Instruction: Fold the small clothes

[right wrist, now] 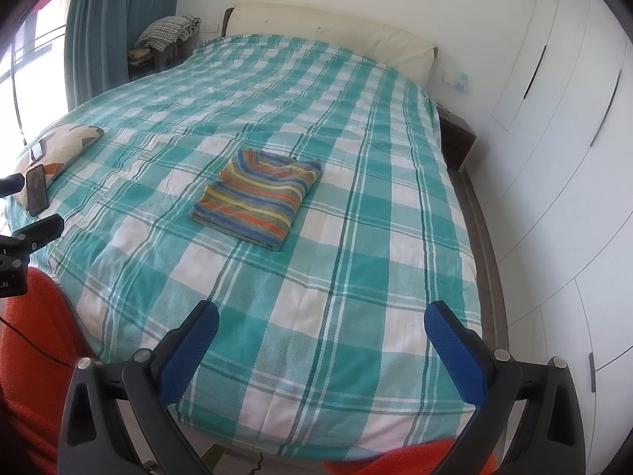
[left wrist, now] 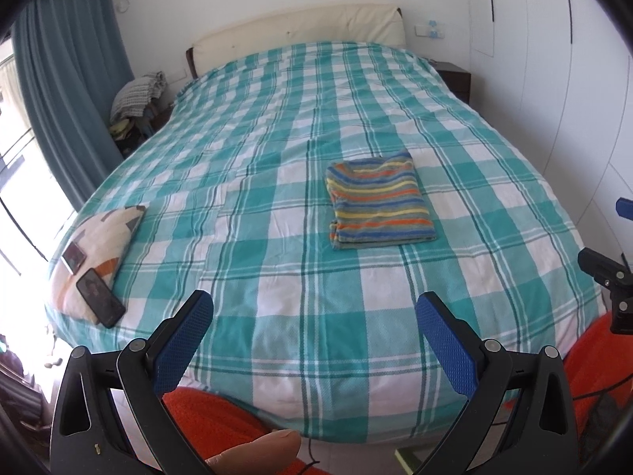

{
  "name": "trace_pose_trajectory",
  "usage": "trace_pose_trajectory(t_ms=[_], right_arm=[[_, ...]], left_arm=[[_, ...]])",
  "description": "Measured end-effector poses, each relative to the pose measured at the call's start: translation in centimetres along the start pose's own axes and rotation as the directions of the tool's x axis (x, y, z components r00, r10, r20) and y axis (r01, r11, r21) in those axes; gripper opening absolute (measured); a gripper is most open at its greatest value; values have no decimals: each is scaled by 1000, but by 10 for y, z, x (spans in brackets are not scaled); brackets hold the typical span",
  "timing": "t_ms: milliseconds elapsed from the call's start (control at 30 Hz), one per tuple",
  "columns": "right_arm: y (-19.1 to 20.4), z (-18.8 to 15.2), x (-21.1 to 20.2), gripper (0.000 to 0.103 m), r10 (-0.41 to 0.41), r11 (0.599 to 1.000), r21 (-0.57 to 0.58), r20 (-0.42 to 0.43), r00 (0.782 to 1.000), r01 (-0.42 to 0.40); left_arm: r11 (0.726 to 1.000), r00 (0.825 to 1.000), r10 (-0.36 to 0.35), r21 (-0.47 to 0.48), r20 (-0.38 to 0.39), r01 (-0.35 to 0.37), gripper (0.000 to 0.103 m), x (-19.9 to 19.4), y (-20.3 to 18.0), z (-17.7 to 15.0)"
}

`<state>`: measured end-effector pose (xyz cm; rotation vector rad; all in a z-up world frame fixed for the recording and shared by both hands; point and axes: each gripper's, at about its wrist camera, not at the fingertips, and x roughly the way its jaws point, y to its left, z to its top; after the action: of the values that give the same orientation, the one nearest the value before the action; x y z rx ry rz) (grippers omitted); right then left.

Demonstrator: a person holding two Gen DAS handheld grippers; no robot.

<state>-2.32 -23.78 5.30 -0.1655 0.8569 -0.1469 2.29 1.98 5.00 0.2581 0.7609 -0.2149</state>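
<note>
Striped garment (left wrist: 380, 200) lies folded flat mid-bed (left wrist: 277, 126), looks finished. Left claw (left wrist: 314, 340) and right claw (right wrist: 321, 346) both wide, empty, held back over foot edge, well clear of cloth.

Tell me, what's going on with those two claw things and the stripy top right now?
Left gripper and right gripper open, empty, short of the bed's near edge. Striped garment folded flat on checked bedspread. Nothing in the way.

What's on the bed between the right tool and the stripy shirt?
Nothing but bare checked bedspread. In the right wrist view, the open right tool hangs near the bed's foot and the folded stripy shirt lies farther up.
</note>
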Motion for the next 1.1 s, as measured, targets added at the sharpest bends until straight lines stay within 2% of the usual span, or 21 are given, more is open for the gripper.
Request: trace_pose_trajectory(t_ms=[100, 233, 333, 567, 800, 1100], right_arm=[[-9, 6, -15, 102, 86, 996, 34, 3, 996, -86], [-9, 8, -41, 102, 125, 990, 66, 26, 992, -126], [2, -1, -60, 102, 150, 985, 73, 43, 988, -153], [19, -20, -54, 102, 131, 987, 92, 7, 991, -131], [19, -22, -48, 102, 82, 994, 75, 0, 997, -82], [17, -24, -40, 102, 85, 993, 85, -15, 996, -84]], left_arm=[[999, 1000, -12, -51, 18, 13, 103, -18, 4, -1], [995, 1000, -4, -100, 28, 7, 103, -29, 7, -8], [995, 1000, 8, -101, 9, -7, 103, -28, 5, -17], [998, 998, -10, -62, -61, 6, 103, -13, -7, -34], [998, 998, -7, -62, -63, 3, 103, -13, -10, -36], [998, 998, 0, -56, -65, -4, 103, -12, -8, -36]])
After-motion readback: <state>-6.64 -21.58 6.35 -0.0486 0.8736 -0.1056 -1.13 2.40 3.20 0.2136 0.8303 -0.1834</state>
